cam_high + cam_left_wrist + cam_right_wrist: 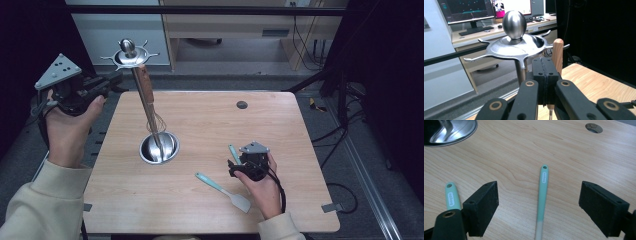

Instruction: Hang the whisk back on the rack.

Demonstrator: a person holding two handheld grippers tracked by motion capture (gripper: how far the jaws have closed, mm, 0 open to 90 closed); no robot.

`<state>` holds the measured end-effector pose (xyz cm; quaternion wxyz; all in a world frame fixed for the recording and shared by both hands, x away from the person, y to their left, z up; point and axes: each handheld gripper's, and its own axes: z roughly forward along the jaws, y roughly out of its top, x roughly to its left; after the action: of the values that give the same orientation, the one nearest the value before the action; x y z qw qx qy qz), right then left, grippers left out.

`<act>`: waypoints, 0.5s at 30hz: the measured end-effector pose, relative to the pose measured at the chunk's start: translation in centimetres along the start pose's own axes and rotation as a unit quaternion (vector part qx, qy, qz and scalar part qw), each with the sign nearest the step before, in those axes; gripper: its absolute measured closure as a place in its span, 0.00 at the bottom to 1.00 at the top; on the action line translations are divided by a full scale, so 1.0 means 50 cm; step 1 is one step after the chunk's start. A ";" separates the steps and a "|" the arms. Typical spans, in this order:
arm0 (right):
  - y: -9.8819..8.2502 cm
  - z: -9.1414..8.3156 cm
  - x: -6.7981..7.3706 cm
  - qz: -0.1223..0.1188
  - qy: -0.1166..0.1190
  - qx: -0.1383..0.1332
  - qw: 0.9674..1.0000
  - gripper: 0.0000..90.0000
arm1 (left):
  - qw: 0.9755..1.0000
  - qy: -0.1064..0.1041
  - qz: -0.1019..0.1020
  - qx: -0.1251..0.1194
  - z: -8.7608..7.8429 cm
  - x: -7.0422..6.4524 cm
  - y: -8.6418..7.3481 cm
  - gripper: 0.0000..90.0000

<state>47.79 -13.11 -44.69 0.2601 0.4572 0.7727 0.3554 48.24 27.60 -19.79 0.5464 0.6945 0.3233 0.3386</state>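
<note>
The left hand-held gripper (pixel 112 82) is raised off the left edge of the tabletop (pixel 280 130), its jaws pressed together with nothing between them; just beyond their tips, in the left gripper view, stands a utensil stand (pixel 515 47) with a round knob and hooked arms, and the wooden handle of a whisk (pixel 557 53) hangs upright beside its post. From above, the whisk's (pixel 145 95) long axis runs down from the stand's top to the round steel base (pixel 159 148), wire end pointing down. The right hand-held gripper (pixel 234 162) rests low on the tabletop with its jaws wide apart. Between them lies a mint-handled spatula (pixel 542 185), its long axis along the gripper's own line, the hole end pointing away from the gripper; the pads do not touch it. A second mint spatula (pixel 451 197) lies just outside the left-hand jaw, its handle end likewise pointing away.
</note>
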 end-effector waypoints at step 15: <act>0.000 0.000 -0.001 0.000 0.001 0.001 1.000 0.18 | 1.000 0.011 -0.007 -0.003 0.003 0.014 -0.003 1.00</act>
<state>47.79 -13.15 -44.69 0.2591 0.4572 0.7731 0.3551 48.71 28.12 -19.90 0.5474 0.6869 0.3325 0.3434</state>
